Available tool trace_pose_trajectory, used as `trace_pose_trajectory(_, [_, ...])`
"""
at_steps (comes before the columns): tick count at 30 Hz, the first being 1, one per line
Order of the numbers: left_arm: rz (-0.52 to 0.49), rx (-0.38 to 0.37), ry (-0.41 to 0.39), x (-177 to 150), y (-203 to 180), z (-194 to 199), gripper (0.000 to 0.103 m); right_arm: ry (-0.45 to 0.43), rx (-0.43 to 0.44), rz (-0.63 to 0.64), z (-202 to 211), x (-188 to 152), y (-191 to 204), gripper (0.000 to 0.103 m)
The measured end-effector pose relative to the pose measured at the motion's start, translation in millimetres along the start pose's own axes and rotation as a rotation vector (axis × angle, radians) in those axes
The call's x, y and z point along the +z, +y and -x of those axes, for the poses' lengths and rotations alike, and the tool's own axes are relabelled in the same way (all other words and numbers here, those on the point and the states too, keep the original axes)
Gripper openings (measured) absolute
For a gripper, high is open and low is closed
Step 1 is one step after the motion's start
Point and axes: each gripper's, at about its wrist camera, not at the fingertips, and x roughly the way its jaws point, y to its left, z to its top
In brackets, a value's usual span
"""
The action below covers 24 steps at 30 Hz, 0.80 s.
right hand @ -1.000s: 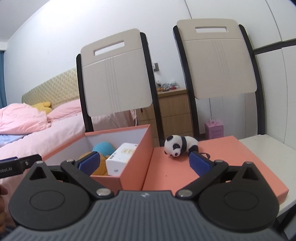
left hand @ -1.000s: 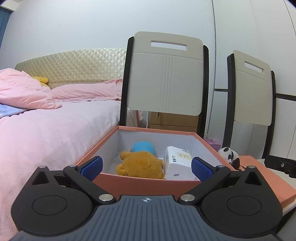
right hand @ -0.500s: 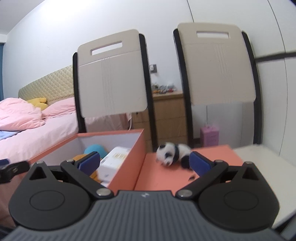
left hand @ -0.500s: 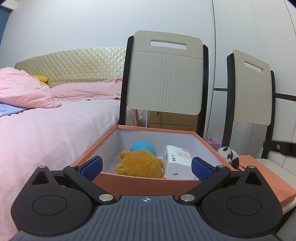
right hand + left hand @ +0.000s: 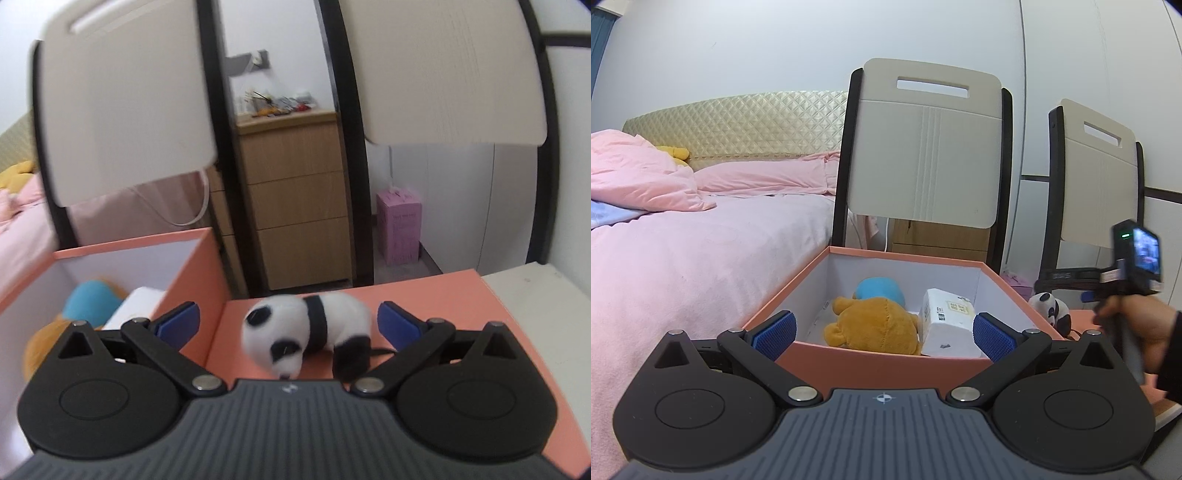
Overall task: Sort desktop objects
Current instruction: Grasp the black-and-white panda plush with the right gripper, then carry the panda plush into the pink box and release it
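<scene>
Right wrist view: a small plush panda (image 5: 306,332) is seen lying on a flat salmon-pink lid (image 5: 443,295), between the spread blue pads of the right tongs (image 5: 288,325), which touch nothing. The toy is white with a black band across the shoulders, black legs, a black ear patch and a black eye patch; its head points toward the camera and droops downward. Its outline is slightly blurred. A thin dark cord is visible beside its hind legs. The lid rests on a white table (image 5: 535,314), just beside an open salmon-pink box (image 5: 192,273) with white inner walls.

From the left wrist view, the left tongs (image 5: 882,332) are held spread wide at the near wall of the box (image 5: 886,363), gripping nothing. Inside the box an orange-brown plush toy (image 5: 875,326), a light blue plush toy (image 5: 881,291) behind it and a white carton (image 5: 947,321) with a printed label are seen. The panda (image 5: 1049,306) is shown beyond the box's right wall, with the right hand (image 5: 1137,317) close by.
</scene>
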Motion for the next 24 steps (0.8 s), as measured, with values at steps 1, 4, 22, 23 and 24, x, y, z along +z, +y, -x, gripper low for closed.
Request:
trace_pose_trajectory(1, [0.003, -0.001, 0.003, 0, 1, -1, 0.103, 0.001, -0.015, 0.024, -8, 0, 3, 0.103])
trace_pose_trajectory(4, [0.009, -0.002, 0.009, 0, 3, -2, 0.103, 0.029, -0.042, 0.064, -30, 0, 6, 0.103])
trace_pose_trajectory(22, [0.019, -0.012, 0.001, 0, 4, 3, 0.103, 0.038, -0.002, -0.111, -16, 7, -21, 0.090])
trace_pose_trajectory(23, [0.019, -0.012, 0.000, 0, 4, 4, 0.103, 0.016, 0.002, -0.107, -7, 11, -19, 0.090])
trace_pose_trajectory(24, [0.019, -0.012, 0.000, 0, 4, 4, 0.103, -0.003, 0.009, -0.103, 1, 15, -17, 0.090])
